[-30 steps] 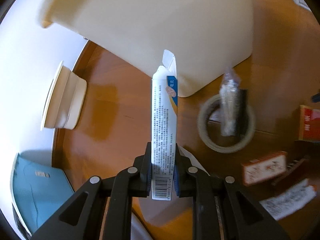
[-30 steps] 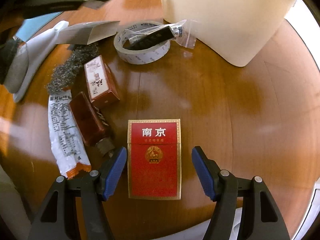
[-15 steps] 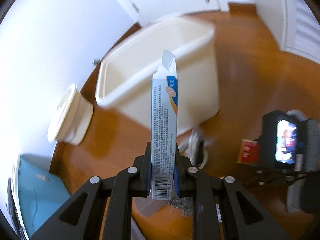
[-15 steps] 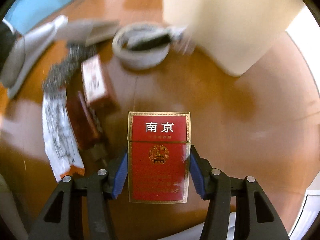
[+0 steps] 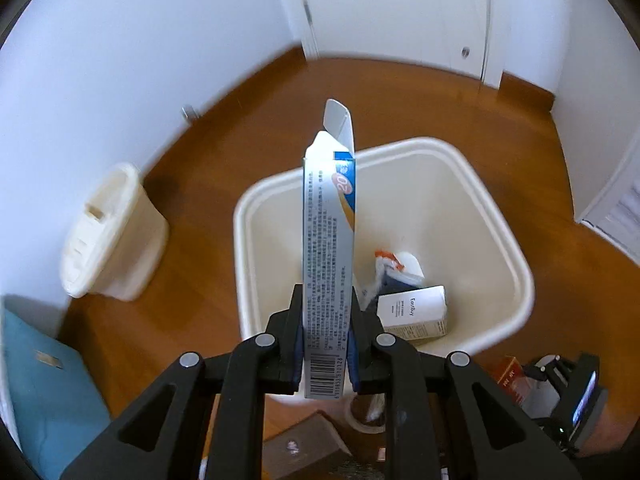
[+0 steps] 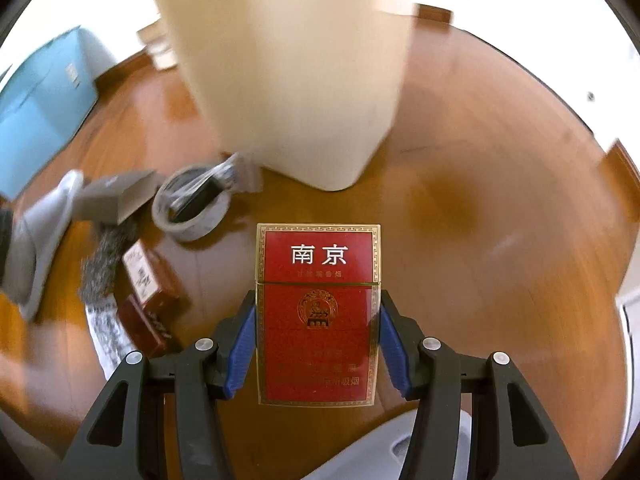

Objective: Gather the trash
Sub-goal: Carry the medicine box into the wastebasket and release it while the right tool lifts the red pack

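Note:
My left gripper (image 5: 323,340) is shut on a long white and blue carton (image 5: 329,240) with its top flap open, held over the cream trash bin (image 5: 516,256). A white box (image 5: 414,314) and crumpled wrappers lie inside the bin. My right gripper (image 6: 317,340) is shut on a red cigarette pack (image 6: 318,312), lifted above the wooden floor in front of the same bin (image 6: 288,80). More trash lies to the left in the right wrist view: a tape roll (image 6: 192,208) with a bag on it, a brown-red box (image 6: 150,280), a printed wrapper (image 6: 108,332).
A smaller cream bin (image 5: 108,236) stands by the white wall. A teal box (image 5: 48,412) is at the lower left, and it also shows in the right wrist view (image 6: 40,108). White slippers (image 6: 36,240) lie left of the trash. Bare floor lies right of the bin.
My left gripper rose and tipped forward, so the carton now hangs over the bin's open top. My right gripper closed on the cigarette pack and lifted it off the floor.

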{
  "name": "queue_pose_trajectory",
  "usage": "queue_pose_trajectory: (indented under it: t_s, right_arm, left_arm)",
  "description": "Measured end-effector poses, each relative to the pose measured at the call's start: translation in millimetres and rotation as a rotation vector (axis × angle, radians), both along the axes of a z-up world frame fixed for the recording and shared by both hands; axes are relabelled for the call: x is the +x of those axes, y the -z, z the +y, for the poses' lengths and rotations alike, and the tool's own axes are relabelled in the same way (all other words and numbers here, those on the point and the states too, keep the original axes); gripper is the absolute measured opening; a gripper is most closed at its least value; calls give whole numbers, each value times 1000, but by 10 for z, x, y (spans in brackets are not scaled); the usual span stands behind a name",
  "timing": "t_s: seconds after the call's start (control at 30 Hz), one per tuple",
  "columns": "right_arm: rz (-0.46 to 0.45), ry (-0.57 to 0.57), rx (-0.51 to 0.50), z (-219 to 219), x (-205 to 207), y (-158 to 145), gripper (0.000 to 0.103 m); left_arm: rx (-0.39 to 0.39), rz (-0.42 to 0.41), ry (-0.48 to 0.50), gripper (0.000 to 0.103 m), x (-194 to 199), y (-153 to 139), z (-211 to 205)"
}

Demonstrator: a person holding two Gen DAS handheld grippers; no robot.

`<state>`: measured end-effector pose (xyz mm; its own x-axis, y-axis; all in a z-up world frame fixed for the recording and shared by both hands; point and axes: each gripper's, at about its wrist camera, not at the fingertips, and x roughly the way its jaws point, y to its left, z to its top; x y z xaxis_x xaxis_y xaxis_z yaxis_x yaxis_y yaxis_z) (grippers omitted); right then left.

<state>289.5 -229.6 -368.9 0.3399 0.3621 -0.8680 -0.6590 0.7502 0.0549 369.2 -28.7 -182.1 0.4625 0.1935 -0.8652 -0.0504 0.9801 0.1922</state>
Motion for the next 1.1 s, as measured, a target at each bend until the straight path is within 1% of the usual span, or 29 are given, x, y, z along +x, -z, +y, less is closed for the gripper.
queue_pose_trajectory:
  t_s: [0.1, 0.13, 0.2, 0.3, 0.33, 0.37, 0.47, 0.5, 0.53, 0.6, 0.67, 0.77, 0.87, 0.9, 0.93, 1.0, 1.03, 1.07, 1.1]
  right_arm:
    - [18, 60, 29, -131, 85, -37, 56]
    - [27, 72, 35, -149, 94, -36, 56]
    - [44, 95, 48, -211, 132, -51, 56]
    - [53, 104, 63, -241, 157, -87, 56]
    - [54, 106, 67, -224, 157, -87, 56]
    - [54, 110, 74, -232, 164, -107, 56]
    - [56, 128, 93, -272, 199, -160, 56]
    - [55, 136, 99, -291, 219, -185, 56]
    - [53, 140, 103, -291, 238, -197, 56]
    - [45, 152, 111, -327, 290, -252, 56]
    - [30, 171, 124, -382, 376, -351, 56]
    - [-22, 221, 169, -527, 581, -700, 56]
    - [-164, 251, 241, -641, 807, -1347, 56]
    - [-232, 251, 282, -652, 905, -1663, 56]
    - [-272, 242, 317, -639, 981, -1891, 56]
    - [-342, 194, 379, -484, 1138, -2347, 56]
    - [-356, 161, 388, -374, 1196, -2489, 57]
    - [-345, 98, 382, -172, 1284, -2625, 57]
    - [-328, 48, 375, -7, 1340, -2680, 57]
  left_arm:
    - [7, 82, 11, 16, 260, 224, 117]
    - [2, 117, 7, 16, 318, 308, 110]
    - [-37, 165, -6, 16, 422, 473, 143]
    - [-38, 238, -12, 17, 533, 725, 146]
    - [-50, 259, -7, 17, 549, 808, 145]
    - [-59, 274, -6, 17, 561, 815, 51]
    - [-89, 314, -19, 17, 575, 937, 67]
    - [-88, 333, -18, 21, 579, 972, 61]
    - [-91, 338, -18, 27, 569, 977, 45]
    - [-111, 297, -33, 32, 567, 889, 72]
    - [-140, 243, -34, 32, 497, 702, 94]
    - [-155, 177, -48, 32, 301, 413, 165]
    - [-163, 95, -115, 34, -5, 176, 291]
    - [-169, 62, -150, 36, -131, 107, 340]
    - [-173, 39, -181, 39, -227, 73, 377]
    - [-181, -3, -261, 45, -453, 55, 459]
    - [-188, -12, -302, 48, -562, 89, 499]
    - [-198, -3, -337, 48, -655, 165, 534]
    - [-215, 17, -361, 48, -718, 234, 562]
